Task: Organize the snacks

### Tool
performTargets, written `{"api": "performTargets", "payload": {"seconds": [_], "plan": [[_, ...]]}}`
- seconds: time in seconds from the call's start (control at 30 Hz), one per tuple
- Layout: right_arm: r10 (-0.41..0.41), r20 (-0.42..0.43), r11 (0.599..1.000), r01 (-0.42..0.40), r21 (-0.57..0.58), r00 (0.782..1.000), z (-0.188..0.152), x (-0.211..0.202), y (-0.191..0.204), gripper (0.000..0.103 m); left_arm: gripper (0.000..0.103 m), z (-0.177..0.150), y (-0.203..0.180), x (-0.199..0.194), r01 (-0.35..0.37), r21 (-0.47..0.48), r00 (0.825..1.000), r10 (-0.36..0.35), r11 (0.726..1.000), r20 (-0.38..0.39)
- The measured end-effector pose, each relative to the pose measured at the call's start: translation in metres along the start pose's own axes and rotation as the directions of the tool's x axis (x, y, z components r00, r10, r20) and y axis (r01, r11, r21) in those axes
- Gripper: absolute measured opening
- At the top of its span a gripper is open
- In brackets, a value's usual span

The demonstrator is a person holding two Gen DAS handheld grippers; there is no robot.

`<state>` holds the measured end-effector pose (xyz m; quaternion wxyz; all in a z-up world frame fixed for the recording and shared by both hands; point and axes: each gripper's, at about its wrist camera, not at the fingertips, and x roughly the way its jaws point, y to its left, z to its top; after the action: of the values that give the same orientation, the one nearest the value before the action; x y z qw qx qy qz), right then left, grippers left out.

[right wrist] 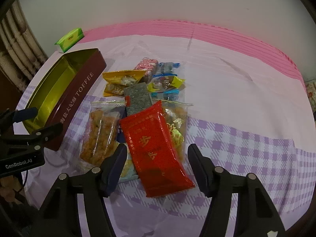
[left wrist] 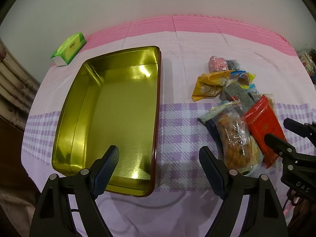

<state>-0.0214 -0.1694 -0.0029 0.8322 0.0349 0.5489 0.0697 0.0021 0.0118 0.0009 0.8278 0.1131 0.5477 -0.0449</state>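
**Red packet between the right jaws, tin standing empty**

In the right wrist view, the right gripper (right wrist: 156, 164) hung over the heap of snacks at the centre of the frame, its jaws parted on either side of the red packet (right wrist: 156, 148). The pads stood clear of the wrapper on both sides; nothing was grasped. The red packet lay topmost, tilted, its lower end toward the bottom of the frame. Just left of it lay a clear-wrapped crispy snack (right wrist: 99, 134), and under its right edge a second clear bag (right wrist: 176, 130). Above them sat a grey-green bar (right wrist: 138, 96), a yellow packet (right wrist: 118, 83), a pink patterned sweet (right wrist: 147, 67) and several small blue and yellow sweets (right wrist: 167, 83).

In the left wrist view, the left gripper (left wrist: 158, 167) was released, its jaws wide apart and empty over the lower right corner of the gold-lined tin (left wrist: 79, 102). The tin lay at the left of the frame, holding nothing, well apart from the heap. A green tissue pack (left wrist: 69, 48) lay at the upper left, on the checked tablecloth (left wrist: 177, 134).
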Motion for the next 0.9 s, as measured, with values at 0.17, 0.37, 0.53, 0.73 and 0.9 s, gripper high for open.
{"api": "performTargets", "payload": {"seconds": [0.17,0.37,0.53,0.73,0.9], "plan": [[0.002,-0.027,1.0,-0.003,-0.024,1.0,0.002,0.012,0.003,0.061,0.083,0.0,0.0,0.001,0.009,-0.005,1.0,-0.009,1.0,0.026],[-0.004,-0.044,1.0,0.003,-0.021,0.999,0.0,0.022,0.002,0.061,0.083,0.0,0.0,0.001,0.004,-0.002,1.0,-0.004,1.0,0.019],[-0.003,-0.047,1.0,0.004,0.006,0.999,-0.004,0.023,0.0,0.055,0.083,-0.002,0.0,0.002,0.01,0.001,1.0,-0.01,1.0,0.027],[0.021,-0.045,0.996,-0.017,0.088,0.999,-0.011,0.018,-0.016,0.05,0.083,-0.002,-0.001,0.003,0.015,0.0,0.999,-0.015,1.0,0.039],[0.007,-0.039,0.992,-0.002,0.128,0.999,-0.013,0.015,-0.027,0.05,0.083,-0.001,-0.006,0.005,0.0,0.01,0.999,-0.001,1.0,0.039]]}}
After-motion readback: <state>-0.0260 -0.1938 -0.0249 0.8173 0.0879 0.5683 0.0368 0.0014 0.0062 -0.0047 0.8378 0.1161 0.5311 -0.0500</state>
